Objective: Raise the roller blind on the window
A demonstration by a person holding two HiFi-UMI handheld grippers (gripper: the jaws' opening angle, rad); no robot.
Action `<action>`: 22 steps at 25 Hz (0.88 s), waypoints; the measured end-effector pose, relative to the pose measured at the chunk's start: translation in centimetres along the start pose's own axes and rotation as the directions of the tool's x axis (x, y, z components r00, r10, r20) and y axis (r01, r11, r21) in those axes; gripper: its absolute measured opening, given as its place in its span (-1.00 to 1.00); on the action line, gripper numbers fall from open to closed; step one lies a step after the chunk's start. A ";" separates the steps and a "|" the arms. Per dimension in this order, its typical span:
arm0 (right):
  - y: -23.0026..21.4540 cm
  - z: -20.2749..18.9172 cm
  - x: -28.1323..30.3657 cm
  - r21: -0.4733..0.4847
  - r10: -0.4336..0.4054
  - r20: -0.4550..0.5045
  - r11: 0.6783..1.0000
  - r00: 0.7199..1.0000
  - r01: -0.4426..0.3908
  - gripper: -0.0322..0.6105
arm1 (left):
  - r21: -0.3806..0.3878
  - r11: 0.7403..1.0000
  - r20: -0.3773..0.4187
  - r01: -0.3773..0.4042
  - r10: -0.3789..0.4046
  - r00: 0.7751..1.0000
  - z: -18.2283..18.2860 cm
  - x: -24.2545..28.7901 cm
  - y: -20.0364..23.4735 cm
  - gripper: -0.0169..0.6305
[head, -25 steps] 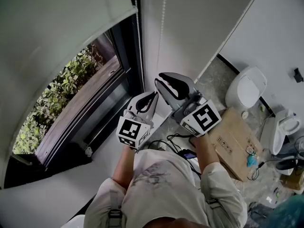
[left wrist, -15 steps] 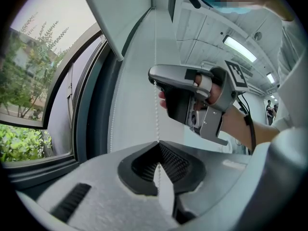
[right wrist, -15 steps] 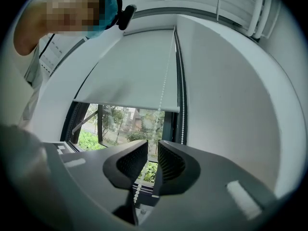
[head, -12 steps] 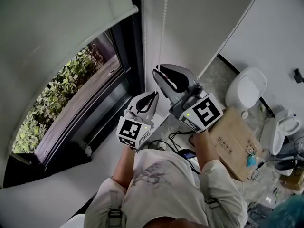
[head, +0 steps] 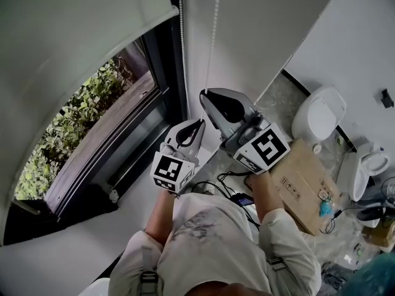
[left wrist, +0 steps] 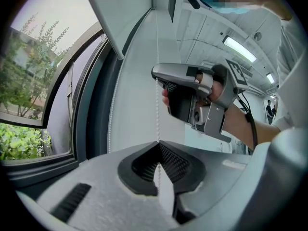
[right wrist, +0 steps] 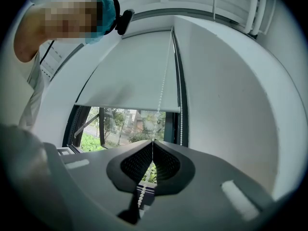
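Two handheld grippers clamp one strand of the bead chain (head: 213, 36) of a roller blind (head: 74, 36) beside a window (head: 92, 122).
The right gripper (head: 203, 97) is closed on the chain, just above the left gripper (head: 200, 123), which is also closed on it. The blind covers the upper part of the window. Three things could likely go wrong. The thin beads could slip through the pads if either grip loosens mid-pull. A slanted tug could strain the chain. This strand, not the other strand (head: 181, 29), could be the one that lowers the blind.
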State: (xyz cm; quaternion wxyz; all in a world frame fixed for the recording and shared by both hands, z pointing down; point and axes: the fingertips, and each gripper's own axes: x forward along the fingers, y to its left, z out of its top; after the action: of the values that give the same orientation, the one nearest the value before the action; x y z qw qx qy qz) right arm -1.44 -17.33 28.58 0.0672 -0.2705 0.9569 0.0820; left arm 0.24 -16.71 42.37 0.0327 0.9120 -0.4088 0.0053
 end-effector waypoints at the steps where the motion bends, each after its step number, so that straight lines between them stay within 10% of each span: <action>1: 0.0 -0.3 0.0 -0.008 -0.004 -0.008 1.000 1.000 0.004 -0.87 | 0.002 1.000 -0.007 0.000 0.000 1.000 -0.3 0.0 0.1 -0.92; 22: 2.3 -11.0 -1.3 0.073 -0.006 -0.156 0.997 0.988 0.017 -0.87 | -0.074 0.997 -0.094 -0.023 0.016 0.995 -11.0 -1.3 0.4 -0.92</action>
State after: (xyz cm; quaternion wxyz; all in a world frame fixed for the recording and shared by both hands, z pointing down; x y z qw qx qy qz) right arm -2.46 -16.81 39.81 0.0028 -0.2789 0.9600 0.0245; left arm -0.73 -15.28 53.36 0.0857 0.9049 -0.4156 0.0329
